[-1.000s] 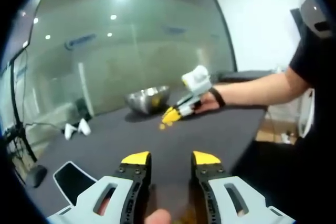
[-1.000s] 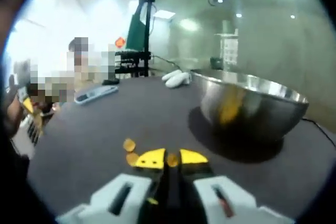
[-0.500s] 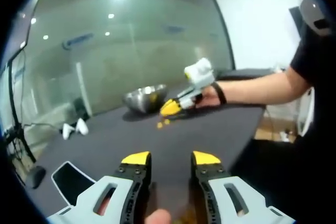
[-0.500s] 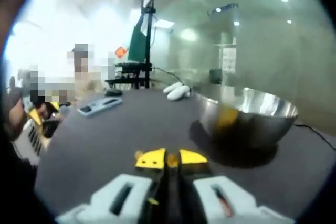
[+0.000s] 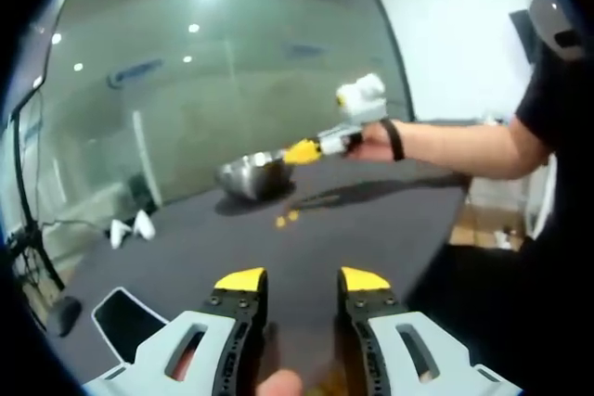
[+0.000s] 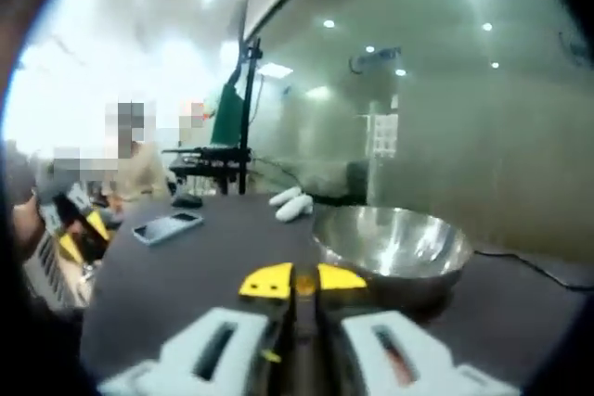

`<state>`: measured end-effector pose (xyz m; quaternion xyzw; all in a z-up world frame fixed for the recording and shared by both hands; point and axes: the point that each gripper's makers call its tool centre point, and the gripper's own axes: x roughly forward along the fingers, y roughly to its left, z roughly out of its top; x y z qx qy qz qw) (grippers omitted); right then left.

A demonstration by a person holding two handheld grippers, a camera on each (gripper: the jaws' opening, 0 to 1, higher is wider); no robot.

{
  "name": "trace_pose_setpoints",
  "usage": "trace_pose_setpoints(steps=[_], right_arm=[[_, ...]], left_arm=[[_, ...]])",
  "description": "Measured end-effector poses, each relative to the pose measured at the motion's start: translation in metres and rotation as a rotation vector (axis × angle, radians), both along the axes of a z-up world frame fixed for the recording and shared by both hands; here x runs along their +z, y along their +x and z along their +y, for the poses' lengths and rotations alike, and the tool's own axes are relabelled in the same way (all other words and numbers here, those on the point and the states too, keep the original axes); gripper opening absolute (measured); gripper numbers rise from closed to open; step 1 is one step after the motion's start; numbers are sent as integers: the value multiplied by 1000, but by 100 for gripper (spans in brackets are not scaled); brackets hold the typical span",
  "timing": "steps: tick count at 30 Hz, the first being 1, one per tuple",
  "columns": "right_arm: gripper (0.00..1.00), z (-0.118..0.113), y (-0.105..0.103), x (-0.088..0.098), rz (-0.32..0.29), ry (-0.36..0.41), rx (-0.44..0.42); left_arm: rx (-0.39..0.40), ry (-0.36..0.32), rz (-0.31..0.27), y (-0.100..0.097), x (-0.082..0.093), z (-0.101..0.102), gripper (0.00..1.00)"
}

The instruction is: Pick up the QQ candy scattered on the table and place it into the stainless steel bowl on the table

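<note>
The right gripper (image 6: 293,283) is held in the air with its jaws pressed together on a small orange QQ candy (image 6: 303,284), just short of the stainless steel bowl (image 6: 394,246) that lies ahead and slightly to the right of the jaws. In the left gripper view this right gripper (image 5: 299,150) reaches out from the person's hand (image 5: 369,144), arm stretched level, tip at the bowl's (image 5: 246,174) rim. The left gripper (image 5: 302,282) hangs low over the near edge of the dark counter (image 5: 371,220), jaws parted with nothing between them.

2 loose candies (image 5: 287,218) lie on the counter well ahead of the left jaws, near the bowl. A phone (image 5: 127,316) lies to the left of those jaws, and 2 white objects (image 5: 128,227) sit farther off on the left. A frosted glass wall (image 5: 232,90) stands behind the counter.

Compared with 1 second ago, the right gripper has risen from the counter, where it was down among the candies, and now looks into the bowl from above its rim.
</note>
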<state>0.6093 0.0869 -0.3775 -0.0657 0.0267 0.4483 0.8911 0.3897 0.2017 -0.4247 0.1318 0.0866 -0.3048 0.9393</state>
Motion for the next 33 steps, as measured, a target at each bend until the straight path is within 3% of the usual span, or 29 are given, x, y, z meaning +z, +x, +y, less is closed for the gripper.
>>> trace_pose_setpoints(steps=[8,15,18,21,25,33], right_arm=[[9,3,15,13,-43,-9,-8],[9,1,62,18,-37,-28,-72],[9,9,54,22,-49,-30,-81],[9,11,76,21,-45,-24,-109],[9,17,90,15,-42,-53,-114],[9,12,97,15,-41,-37,-125]], left_arm=[[-9,18,2,-1,0,-2,32],[-8,22,1,-2,2,-1,32],[-8,30,6,-2,0,-2,32],[-11,29,8,-3,0,-3,32],[-13,35,17,-1,-2,-5,32],[-9,30,16,2,-3,-3,32]])
